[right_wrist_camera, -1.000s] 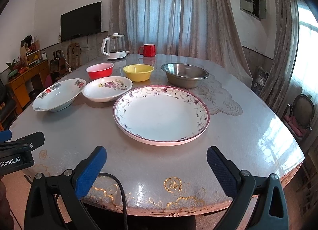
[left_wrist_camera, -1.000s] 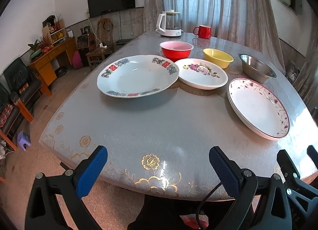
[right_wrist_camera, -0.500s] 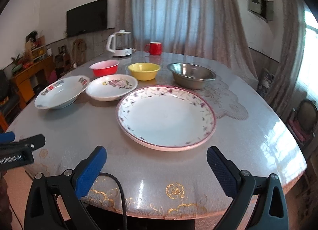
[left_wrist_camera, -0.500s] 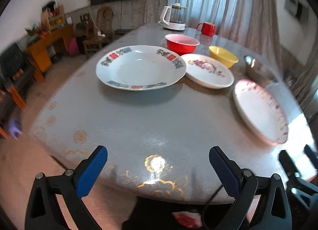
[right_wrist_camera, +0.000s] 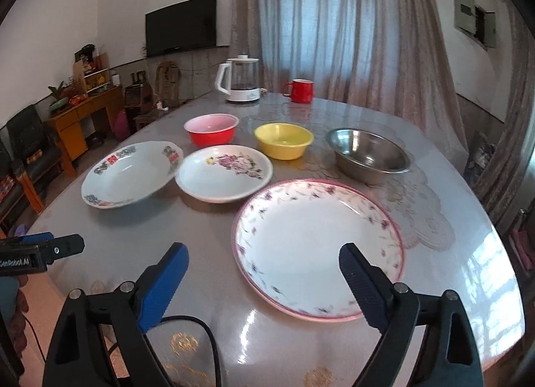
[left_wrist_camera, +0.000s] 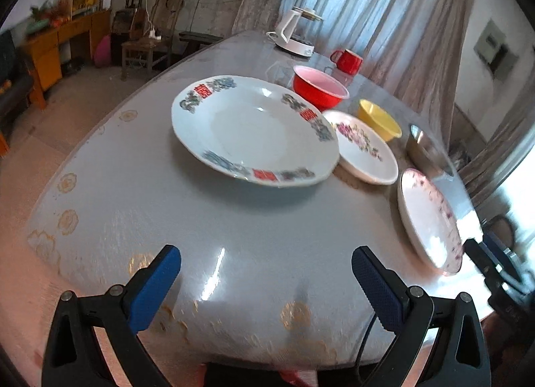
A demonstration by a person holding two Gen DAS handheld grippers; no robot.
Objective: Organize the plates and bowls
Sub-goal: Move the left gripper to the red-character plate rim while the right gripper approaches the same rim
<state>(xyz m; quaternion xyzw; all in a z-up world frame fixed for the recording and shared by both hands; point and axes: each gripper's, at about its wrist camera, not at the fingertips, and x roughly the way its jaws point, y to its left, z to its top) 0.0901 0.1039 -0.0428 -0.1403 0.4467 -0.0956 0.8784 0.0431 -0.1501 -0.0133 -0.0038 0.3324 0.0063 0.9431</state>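
My right claw [right_wrist_camera: 264, 273] is wide with nothing in it, though its jaws have just been closing a little, and it hangs over the near edge of the big pink-rimmed plate [right_wrist_camera: 317, 246] on the table [right_wrist_camera: 451, 253]. My left claw [left_wrist_camera: 265, 273] is wide and empty too, over bare table in front of the plate with red squares [left_wrist_camera: 254, 129]. Behind the plates sit a flower plate [right_wrist_camera: 224, 174], a red bowl [right_wrist_camera: 211, 129], a yellow bowl [right_wrist_camera: 284, 139] and a metal bowl [right_wrist_camera: 367, 154].
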